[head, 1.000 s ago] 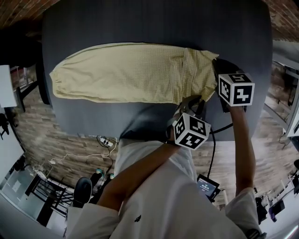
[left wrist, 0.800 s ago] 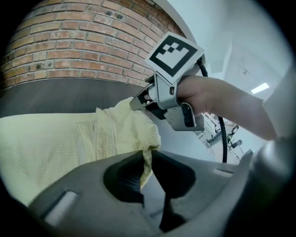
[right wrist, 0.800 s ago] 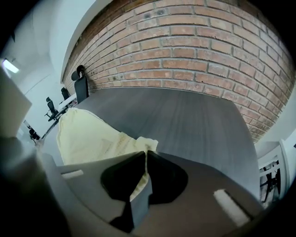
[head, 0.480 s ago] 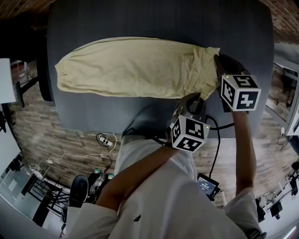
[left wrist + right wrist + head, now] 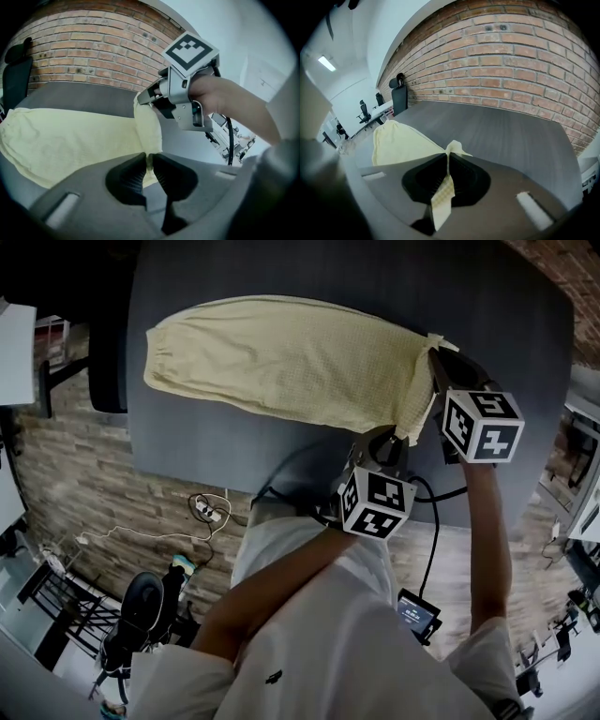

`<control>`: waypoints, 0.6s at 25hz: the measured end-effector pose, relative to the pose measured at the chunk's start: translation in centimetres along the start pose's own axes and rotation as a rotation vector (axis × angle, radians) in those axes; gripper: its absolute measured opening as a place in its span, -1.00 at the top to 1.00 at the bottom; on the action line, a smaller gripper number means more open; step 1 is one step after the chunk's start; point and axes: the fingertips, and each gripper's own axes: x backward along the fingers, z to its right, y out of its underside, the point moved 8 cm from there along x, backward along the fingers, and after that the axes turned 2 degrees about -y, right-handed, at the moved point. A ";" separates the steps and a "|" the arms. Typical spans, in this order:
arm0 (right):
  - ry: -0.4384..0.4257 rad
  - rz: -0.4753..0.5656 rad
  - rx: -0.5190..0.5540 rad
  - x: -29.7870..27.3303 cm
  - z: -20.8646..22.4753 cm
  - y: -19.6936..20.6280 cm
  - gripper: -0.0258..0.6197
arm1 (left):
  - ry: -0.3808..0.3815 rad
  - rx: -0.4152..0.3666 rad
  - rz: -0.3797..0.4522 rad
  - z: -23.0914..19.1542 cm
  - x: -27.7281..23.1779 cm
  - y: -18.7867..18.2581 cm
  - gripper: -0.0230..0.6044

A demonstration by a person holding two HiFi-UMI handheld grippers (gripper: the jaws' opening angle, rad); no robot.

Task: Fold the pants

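The pale yellow, finely checked cotton pants (image 5: 291, 357) lay lengthwise across the dark grey table (image 5: 328, 268), leg ends toward the left of the head view and waist end at the right, where I held them. My left gripper (image 5: 398, 439) was clamped on the near corner of the waist, with a thin fold of cloth between its closed jaws (image 5: 149, 161). My right gripper (image 5: 439, 360) was clamped on the far corner, a tab of checked cloth trailing back through its jaws (image 5: 447, 171). I judged the pants light, limp and unbreakable. They would sag between any two holds and drag on the table, not slide freely. The two waist corners, pinched well into the band, were therefore the sound places to take them, since they kept the edge stretched straight. Compared with a second earlier, the waist end no longer lay spread flat. It stood raised off the table as a taut hanging edge between my grippers, and the garment looked shorter, its waist drawn a little toward the legs. The leg ends kept their place near the table's left edge. My left jaws had just tightened slightly on the cloth, and the right ones were as closed as before.
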 end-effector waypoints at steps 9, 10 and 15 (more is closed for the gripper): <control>-0.078 -0.067 0.032 -4.6 -4.3 -0.2 0.63 | -0.101 0.084 -0.100 -4.3 0.6 2.8 0.72; -0.085 -0.063 0.029 -4.7 -4.5 -0.3 0.59 | -0.115 0.090 -0.112 -4.7 0.5 3.1 0.65; -0.086 -0.046 0.007 -4.7 -4.4 -0.6 0.59 | -0.176 0.073 -0.114 -6.0 1.2 3.5 0.36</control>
